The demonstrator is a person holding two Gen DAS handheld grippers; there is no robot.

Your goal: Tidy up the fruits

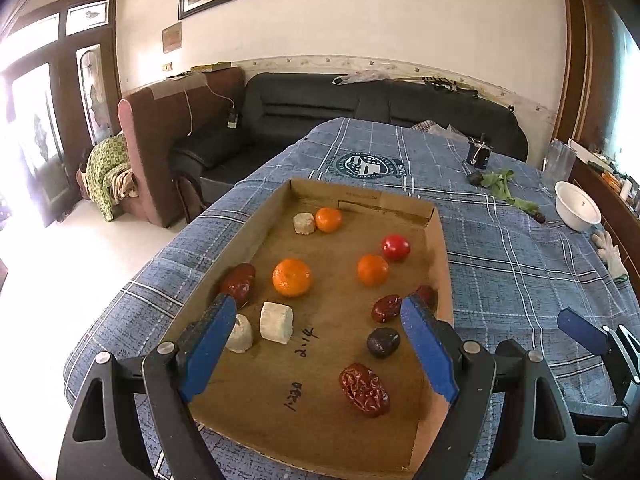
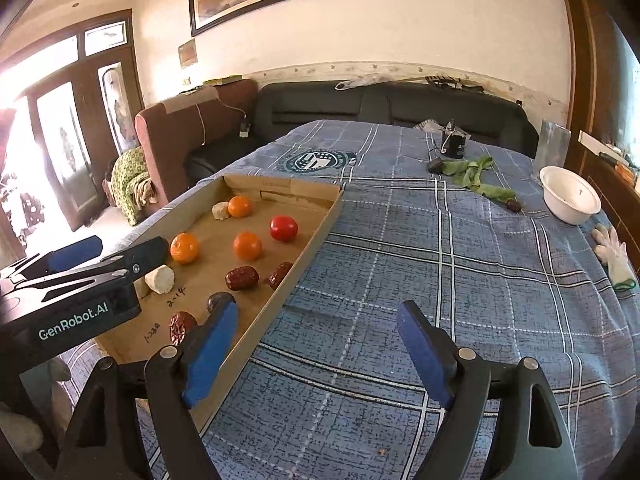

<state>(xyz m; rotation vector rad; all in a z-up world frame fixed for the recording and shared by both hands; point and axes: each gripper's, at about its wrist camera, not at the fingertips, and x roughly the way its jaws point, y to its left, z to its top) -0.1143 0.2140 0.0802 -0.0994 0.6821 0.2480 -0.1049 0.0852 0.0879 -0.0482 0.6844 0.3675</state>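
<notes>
Strong daylight pours through the glass doors at the left and blows out to pure white there, spilling glare over the floor. The rest of the room is evenly lit and sharp, with soft shadows under the fruit in the cardboard tray. Both fisheye views bend straight lines and darken to black at the corners.

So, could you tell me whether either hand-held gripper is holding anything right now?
Nothing is held: the left hand-held gripper and the right hand-held gripper are both open and empty.
</notes>
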